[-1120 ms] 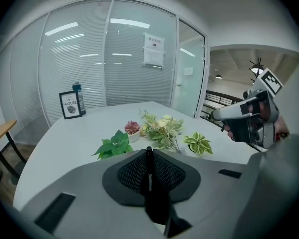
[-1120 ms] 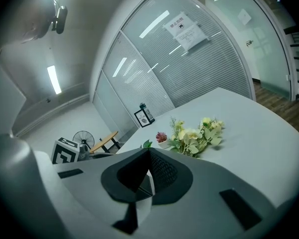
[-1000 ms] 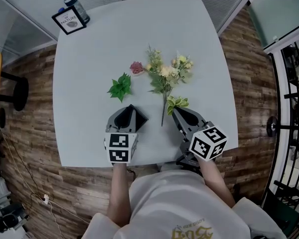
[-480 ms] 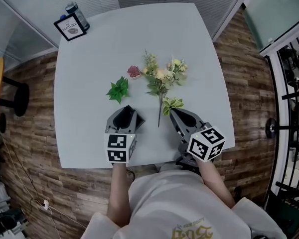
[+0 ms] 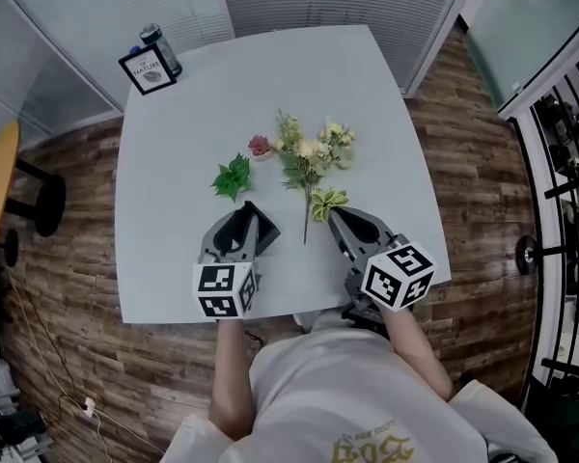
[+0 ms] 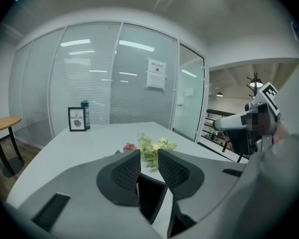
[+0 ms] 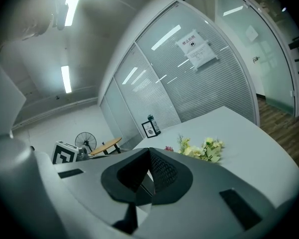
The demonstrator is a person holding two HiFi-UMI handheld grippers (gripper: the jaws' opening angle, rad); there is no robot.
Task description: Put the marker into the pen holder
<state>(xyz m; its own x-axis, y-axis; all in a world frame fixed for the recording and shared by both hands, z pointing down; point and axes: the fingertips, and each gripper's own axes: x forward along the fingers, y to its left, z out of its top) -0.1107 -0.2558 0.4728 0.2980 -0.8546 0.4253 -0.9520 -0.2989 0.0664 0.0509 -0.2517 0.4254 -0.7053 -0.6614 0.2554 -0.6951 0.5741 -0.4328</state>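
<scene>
The left gripper (image 6: 149,159) has its 2 fingers (image 6: 125,172) apart and closing, with nothing between them. The right gripper (image 7: 148,154) has its fingers (image 7: 163,172) pressed together, empty. Both are over the near edge of the pale tabletop (image 5: 174,162). Just ahead lie a bunch of artificial flowers (image 5: 309,152) and a green leaf sprig (image 5: 234,175). A framed sign (image 5: 148,70) stands at the far corner. No marker or pen holder shows in any view, so the task seems not begun. The next move calls for finding the marker.
</scene>
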